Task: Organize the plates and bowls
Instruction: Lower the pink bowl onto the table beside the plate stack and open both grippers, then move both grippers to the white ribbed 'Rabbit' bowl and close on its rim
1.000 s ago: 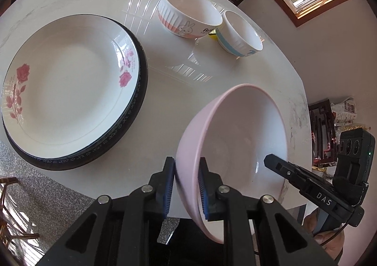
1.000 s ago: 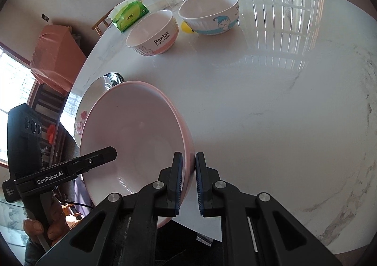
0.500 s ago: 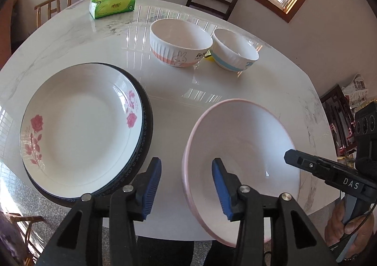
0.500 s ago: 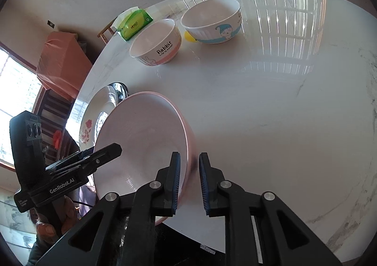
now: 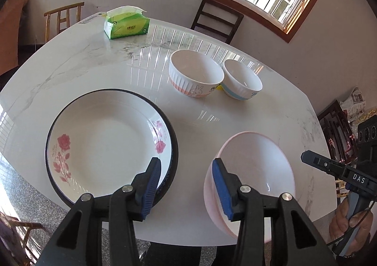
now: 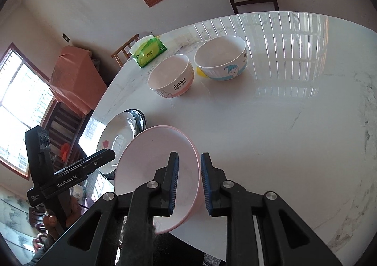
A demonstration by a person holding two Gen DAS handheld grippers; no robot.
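Rose plate [image 5: 103, 141]: stacked on a black-rimmed plate [image 5: 174, 148] at the left of the marble bench [image 5: 235, 119].
Left tool [image 5: 186, 185]: pads spread wide, gripping nothing, above the gap between plates and pink bowl.
Rabbit bowl [image 5: 195, 76]: mid-bench, just beside the blue-banded bowl [image 5: 242, 82].
Pink bowl [image 5: 256, 171]: on the bench's near edge, tilted.
Right tool [image 6: 189, 183]: pads parted, straddling the pink bowl's rim [image 6: 196, 155] without pinching it.
Tissue pack [image 5: 127, 24]: far edge.
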